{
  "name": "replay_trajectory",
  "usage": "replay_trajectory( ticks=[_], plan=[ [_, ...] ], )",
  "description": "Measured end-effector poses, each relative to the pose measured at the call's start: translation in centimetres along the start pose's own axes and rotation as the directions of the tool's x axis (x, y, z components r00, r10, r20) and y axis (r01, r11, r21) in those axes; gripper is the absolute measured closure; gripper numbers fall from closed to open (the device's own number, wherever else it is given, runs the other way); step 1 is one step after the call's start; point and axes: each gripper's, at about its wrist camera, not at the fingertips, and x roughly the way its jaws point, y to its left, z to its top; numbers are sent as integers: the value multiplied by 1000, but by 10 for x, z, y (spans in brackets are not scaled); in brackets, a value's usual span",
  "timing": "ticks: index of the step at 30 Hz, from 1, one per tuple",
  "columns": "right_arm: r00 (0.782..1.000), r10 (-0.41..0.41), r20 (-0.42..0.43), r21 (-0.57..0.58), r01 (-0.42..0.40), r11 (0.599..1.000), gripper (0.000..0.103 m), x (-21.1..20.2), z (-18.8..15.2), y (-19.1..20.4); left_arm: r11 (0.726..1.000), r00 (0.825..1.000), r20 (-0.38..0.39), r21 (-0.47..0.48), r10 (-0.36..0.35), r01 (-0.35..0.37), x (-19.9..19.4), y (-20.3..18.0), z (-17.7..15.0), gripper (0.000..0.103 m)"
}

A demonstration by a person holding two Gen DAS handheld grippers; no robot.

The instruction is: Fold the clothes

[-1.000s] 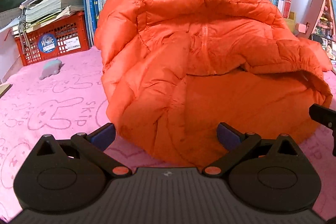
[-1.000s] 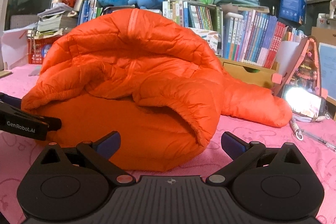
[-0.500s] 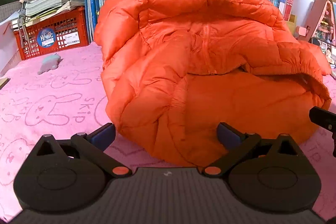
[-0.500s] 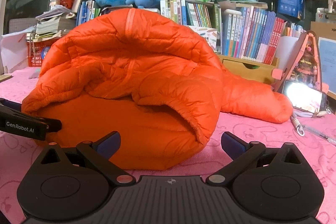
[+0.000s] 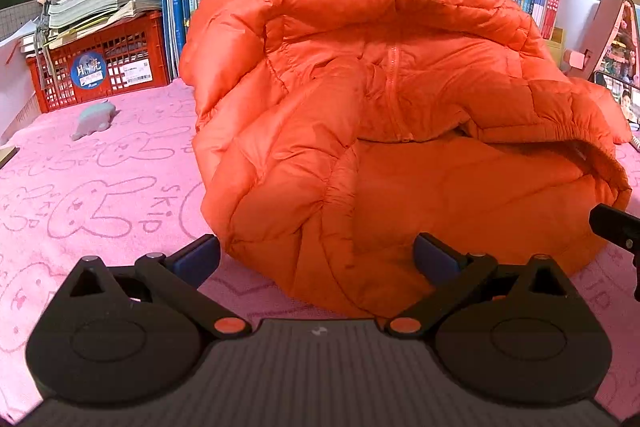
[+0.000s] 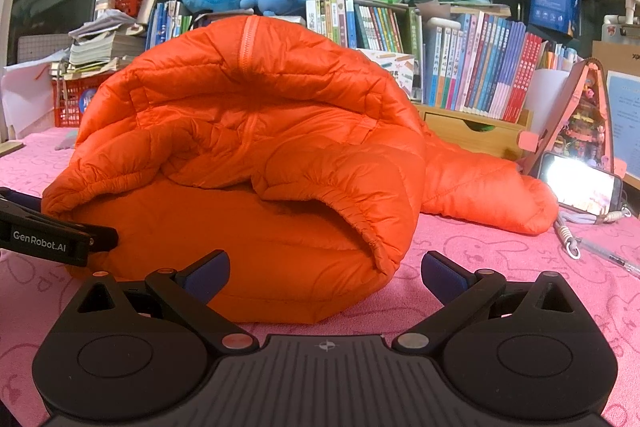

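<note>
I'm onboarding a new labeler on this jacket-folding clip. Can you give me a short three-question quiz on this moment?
1. True or false: the left hand-held gripper is clamped on the orange puffer jacket.
2. What lies on the pink towel right of the jacket's sleeve? A) a lit phone B) a mug C) scissors
3. Fill in: the right hand-held gripper has its jaws ____.

Key: 1 false, its jaws are apart with nothing held; 2 A, the phone; 3 open.
</note>
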Motion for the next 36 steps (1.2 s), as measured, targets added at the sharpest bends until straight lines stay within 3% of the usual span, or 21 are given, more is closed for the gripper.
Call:
replay_trajectory(
  ticks=[15, 23, 28, 36],
  plan=[
    [1000, 0, 0, -2, 0, 1000, 0, 0, -1, 0, 1000, 1000, -3, 0, -4, 4, 1, 1, 0, 0],
    [998, 32, -52, 10, -32, 999, 0, 7, 4, -5, 1000, 1000, -20, -6, -14, 13, 0, 7, 4, 0],
    [999, -42, -7, -142, 40, 989, 0, 16, 19, 8, 995, 999, 10, 83, 51, -52, 1, 1, 17, 0],
    [994, -101, -30, -388, 81, 918, 0, 70, 39, 45, 970, 994, 42, 219, 102, -109, 32, -17, 40, 0]
  ],
)
